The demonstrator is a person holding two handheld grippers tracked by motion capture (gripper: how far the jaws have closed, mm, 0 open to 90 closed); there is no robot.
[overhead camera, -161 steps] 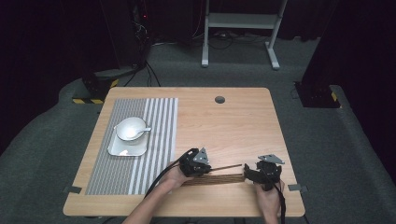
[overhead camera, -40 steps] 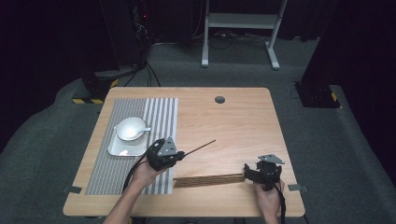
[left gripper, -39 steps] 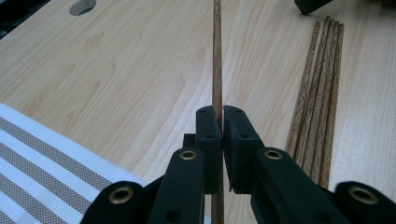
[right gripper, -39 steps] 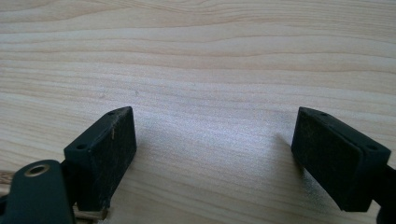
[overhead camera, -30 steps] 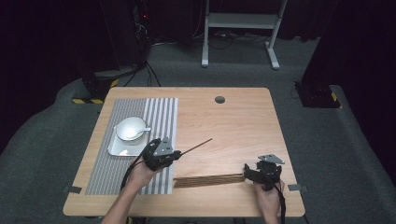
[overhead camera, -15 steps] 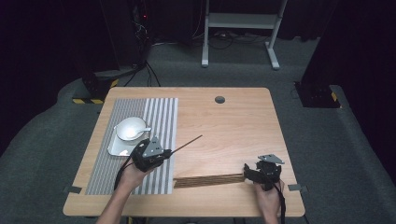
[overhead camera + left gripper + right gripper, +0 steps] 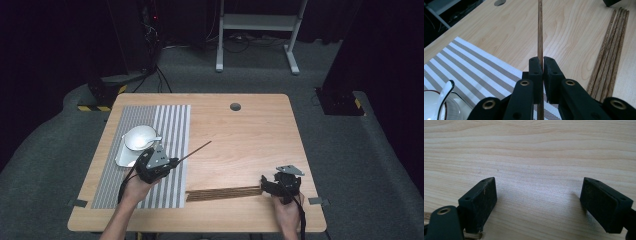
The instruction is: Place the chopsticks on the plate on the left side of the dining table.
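We see left gripper [image 7: 172, 161] shifted further left since half second back, now over striped mat [image 7: 170, 120] beside bowl [image 7: 139, 137]; jaws clamp single chopstick [image 7: 540, 30]; chopstick bundle [image 7: 223, 193] unmoved near bench front edge; right gripper [image 7: 537, 206] gapes wide, low over wood.

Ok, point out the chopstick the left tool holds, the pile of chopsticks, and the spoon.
chopstick [image 7: 540, 30], left gripper view, bare shaft above the jaws.
pile of chopsticks [image 7: 223, 193], high view, middle of the bundle.
spoon [image 7: 444, 93], left gripper view, white handle over the bowl.
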